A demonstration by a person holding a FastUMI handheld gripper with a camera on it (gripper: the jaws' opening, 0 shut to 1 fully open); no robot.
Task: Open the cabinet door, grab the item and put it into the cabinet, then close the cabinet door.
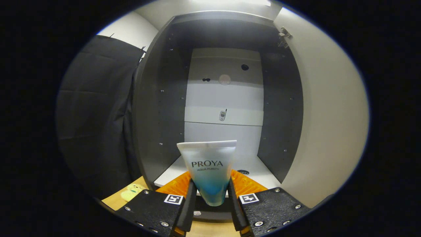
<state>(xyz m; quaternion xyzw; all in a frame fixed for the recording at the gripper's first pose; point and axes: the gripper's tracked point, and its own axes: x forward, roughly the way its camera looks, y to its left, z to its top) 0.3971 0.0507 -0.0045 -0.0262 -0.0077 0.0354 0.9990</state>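
While the tube (209, 171) is being pinched by the tongs (210, 194) before the open cabinet (158, 108), a slip is being risked by its tapering body.

Gripper (210, 197): nearest, both fingers pressing the white-to-blue plastic tube (209, 171) upright between them.
Dark open cabinet (158, 108): just beyond the tube.
White cabinet door (325, 125): swung open on the right.
Small phone-shaped object (222, 115): far, on the cabinet's back panel.
Black cloth wall (95, 115): left of the cabinet.
Wooden table (115, 197): near left, under the gripper.
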